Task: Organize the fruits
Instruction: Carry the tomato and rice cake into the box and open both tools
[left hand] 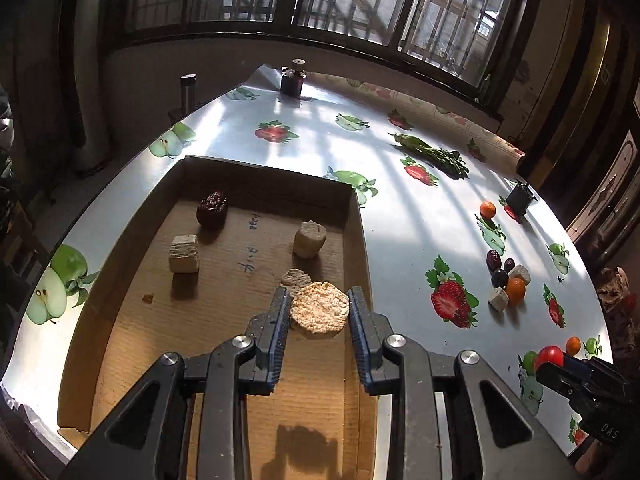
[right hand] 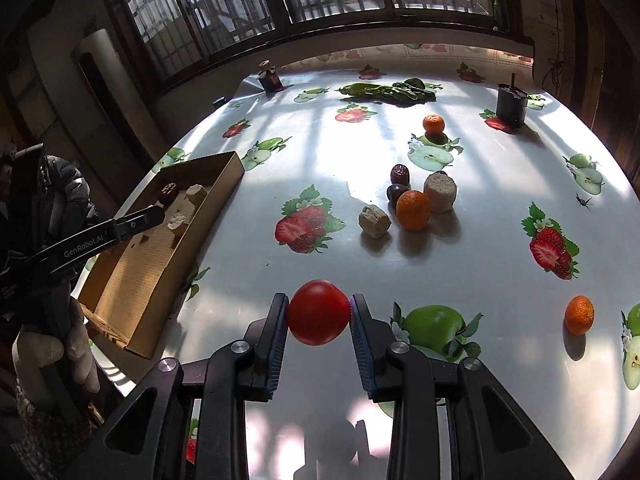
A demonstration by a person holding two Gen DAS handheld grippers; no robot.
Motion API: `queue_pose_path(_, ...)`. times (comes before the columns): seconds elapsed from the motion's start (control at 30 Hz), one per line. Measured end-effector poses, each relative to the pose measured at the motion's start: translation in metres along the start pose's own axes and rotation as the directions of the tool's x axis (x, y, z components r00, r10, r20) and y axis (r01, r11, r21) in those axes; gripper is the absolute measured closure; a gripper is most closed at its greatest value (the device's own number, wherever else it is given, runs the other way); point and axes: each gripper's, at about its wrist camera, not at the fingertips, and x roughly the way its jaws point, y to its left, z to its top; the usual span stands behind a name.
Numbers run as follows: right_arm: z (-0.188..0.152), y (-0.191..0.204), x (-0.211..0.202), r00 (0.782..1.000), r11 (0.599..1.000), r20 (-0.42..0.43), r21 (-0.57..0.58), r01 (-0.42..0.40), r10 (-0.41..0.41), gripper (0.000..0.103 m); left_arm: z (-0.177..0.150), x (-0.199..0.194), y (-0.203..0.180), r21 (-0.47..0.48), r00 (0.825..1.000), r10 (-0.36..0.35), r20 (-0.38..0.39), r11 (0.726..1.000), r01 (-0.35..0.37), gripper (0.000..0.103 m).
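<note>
My left gripper (left hand: pixel 319 296) is shut on a round beige crumbly slice (left hand: pixel 320 314), held above the cardboard box (left hand: pixel 356 240). In the box lie a dark red date (left hand: pixel 212 210), a beige block (left hand: pixel 184 254), a beige cylinder (left hand: pixel 309 239) and a flat piece (left hand: pixel 295 278). My right gripper (right hand: pixel 320 300) is shut on a red tomato (right hand: pixel 319 312) over the fruit-print table (right hand: pixel 280 152). On the table sit three oranges (right hand: pixel 413 210), a date (right hand: pixel 400 174), a dark plum (right hand: pixel 395 193) and beige chunks (right hand: pixel 440 192). The box (right hand: pixel 168 264) lies to the left.
Green leafy stems (right hand: pixel 388 92) lie at the table's far side. Black clamp blocks (right hand: pixel 511 104) stand at the far edges. A gloved hand (right hand: pixel 48 356) holds the left gripper's handle at the left. A small insect (right hand: pixel 582 201) sits on the cloth at right. Barred windows run behind the table.
</note>
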Motion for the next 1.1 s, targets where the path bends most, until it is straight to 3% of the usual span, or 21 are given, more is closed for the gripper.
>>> queue_pose_path(0.13,0.021,0.051,0.023,0.997,0.993,-0.007,-0.088,-0.074,0.073,0.070,0.007,0.004,0.044,-0.049,0.997,0.076,-0.016,0.996,-0.077,0.075)
queue_pose_path(0.3,0.045,0.106,0.059,0.989,0.972,-0.035,-0.183,-0.145,0.141,0.069,0.017,0.021,0.064,0.010,0.987,0.143,-0.078,0.990,-0.143,0.075)
queue_pose_path(0.5,0.051,0.151,0.111,0.987,0.953,-0.112,-0.268,-0.143,0.117,0.069,0.015,0.043,0.082,0.012,0.972,0.176,-0.156,0.984,-0.177,0.075)
queue_pose_path(0.83,0.042,0.166,0.158,0.980,0.945,-0.188,-0.306,-0.118,0.062,0.069,0.013,0.054,0.088,-0.007,0.966,0.178,-0.187,0.983,-0.183,0.074)
queue_pose_path(1.0,0.041,0.165,0.161,0.981,0.946,-0.184,-0.303,-0.117,0.062,0.069,0.013,0.050,0.093,-0.043,0.972,0.159,-0.175,0.985,-0.169,0.063)
queue_pose_path(1.1,0.042,0.165,0.159,0.982,0.948,-0.179,-0.298,-0.115,0.062,0.069,0.013,0.041,0.095,-0.064,0.976,0.158,-0.150,0.984,-0.169,0.062)
